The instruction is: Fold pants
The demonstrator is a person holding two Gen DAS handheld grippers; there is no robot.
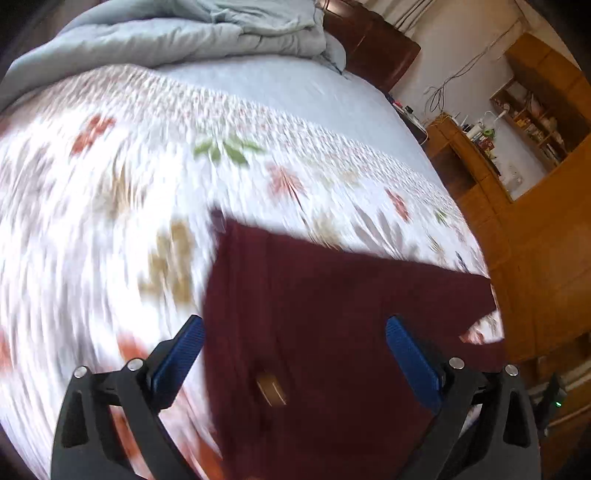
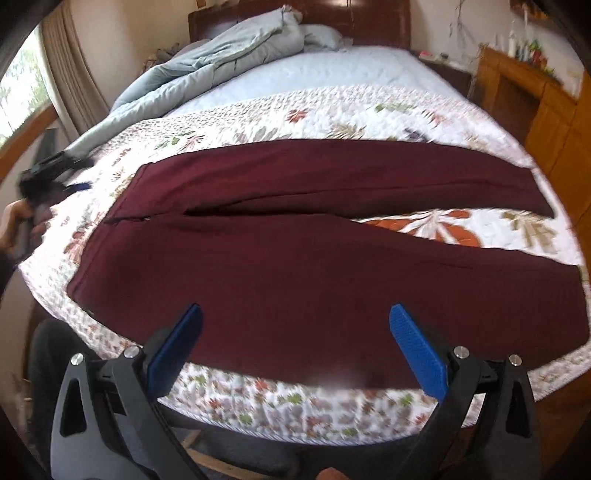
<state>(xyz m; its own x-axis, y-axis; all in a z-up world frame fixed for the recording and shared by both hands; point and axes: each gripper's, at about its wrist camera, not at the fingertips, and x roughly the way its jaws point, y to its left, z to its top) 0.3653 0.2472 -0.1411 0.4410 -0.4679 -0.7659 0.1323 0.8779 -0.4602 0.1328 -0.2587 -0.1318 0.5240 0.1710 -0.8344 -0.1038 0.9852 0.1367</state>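
Note:
Dark maroon pants (image 2: pixel 295 258) lie spread flat on the floral quilt (image 2: pixel 332 107), waistband to the left, the two legs running right with a gap between them. My right gripper (image 2: pixel 295 314) is open, hovering over the near leg close to the bed's front edge. My left gripper (image 1: pixel 295 325) is open above the waistband end of the pants (image 1: pixel 332 314), where a tan label (image 1: pixel 271 387) shows. The left wrist view is motion-blurred. The left gripper also shows in the right wrist view (image 2: pixel 48 173) at the far left, beside the waistband.
A crumpled light blue duvet (image 2: pixel 221 55) lies at the head of the bed by the dark headboard (image 2: pixel 369 18). Wooden cabinets and shelves (image 1: pixel 535 221) stand along the right side. A window with curtain (image 2: pixel 33 81) is at left.

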